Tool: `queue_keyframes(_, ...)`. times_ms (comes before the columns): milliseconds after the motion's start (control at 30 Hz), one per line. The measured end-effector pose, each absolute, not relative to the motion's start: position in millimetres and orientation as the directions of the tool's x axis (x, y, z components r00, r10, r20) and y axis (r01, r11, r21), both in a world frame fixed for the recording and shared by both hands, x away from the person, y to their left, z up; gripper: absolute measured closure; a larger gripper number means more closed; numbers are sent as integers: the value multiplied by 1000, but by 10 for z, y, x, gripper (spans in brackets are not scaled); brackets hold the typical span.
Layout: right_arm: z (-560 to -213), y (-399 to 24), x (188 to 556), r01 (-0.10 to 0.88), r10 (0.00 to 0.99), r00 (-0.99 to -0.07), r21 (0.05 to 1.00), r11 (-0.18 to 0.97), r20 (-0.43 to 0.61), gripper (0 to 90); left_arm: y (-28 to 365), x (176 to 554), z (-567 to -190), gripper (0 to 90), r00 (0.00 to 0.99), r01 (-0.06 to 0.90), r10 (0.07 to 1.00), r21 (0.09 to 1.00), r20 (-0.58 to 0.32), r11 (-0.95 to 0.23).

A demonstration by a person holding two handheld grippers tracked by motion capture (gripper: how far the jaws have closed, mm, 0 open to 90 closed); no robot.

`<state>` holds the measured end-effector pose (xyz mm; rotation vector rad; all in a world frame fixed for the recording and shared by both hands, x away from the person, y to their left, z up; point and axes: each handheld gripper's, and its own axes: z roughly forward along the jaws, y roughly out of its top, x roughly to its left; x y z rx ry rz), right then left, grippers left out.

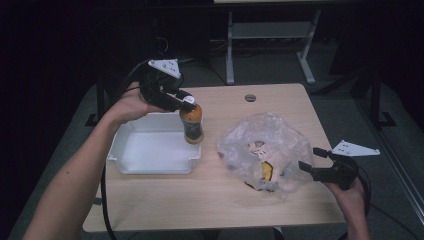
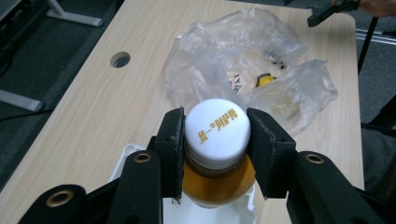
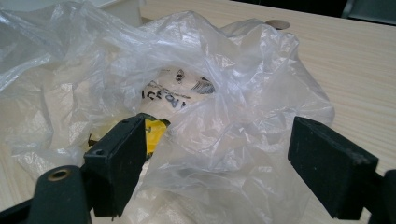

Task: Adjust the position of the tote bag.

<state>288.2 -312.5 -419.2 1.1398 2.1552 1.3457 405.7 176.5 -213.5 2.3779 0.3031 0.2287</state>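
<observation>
Bottle: amber drink with a white cap; we find it upright, hanging over the tray's 3 o'clock rim, base near or on that rim.
Left gripper: clenched on the cap, one pad on each side of it, the person's hand behind at 9 o'clock.
Tray: white, shallow, bare inside, at the table's 9 o'clock.
Bag: clear crumpled plastic at 3 o'clock of the bottle, well apart from it; printed packets and something yellow lie inside.
Right gripper: released, jaws wide at the bag's 3 o'clock edge; in its own view film lies between the pads, and we see neither pressing.
Table: pale wood, with a cable hole at 12 o'clock.
Step in hand, as we judge it: moving the bottle to the tray. We would keep it plumb, clear the rim fully, lower until the base sits flat on the tray floor, and only then loosen; a grip on the cap alone lets the body swing.
Hard to make out: the bottle's label; whether its base touches the rim; the bag's contents beyond scraps of print; the tray in the left gripper view, cut off behind the jaws.
</observation>
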Motion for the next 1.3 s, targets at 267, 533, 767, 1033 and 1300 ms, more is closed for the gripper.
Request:
queue_keyframes(267,-4204,-3103,2888,447,778,-619,863,235,109,192,1888,4044,-2234,593,949,182,308,673,71,-717)
queue_keyframes(533,-4209,-3092,2894,447,781,-617,860,248,96,189,1992,4020,-2305,593,943,197,326,676,68,-710)
queue_keyframes(767,-4209,-3082,2893,446,779,-620,859,252,93,190,2035,4017,-2406,593,939,208,336,667,68,-716)
queue_keyframes(1033,-4215,-3085,2898,448,782,-617,858,251,93,189,2090,4012,-2565,592,932,231,360,683,50,-693)
queue_keyframes(1300,-4214,-3075,2895,448,780,-619,856,259,88,191,2102,4017,-2794,592,933,245,358,664,36,-706)
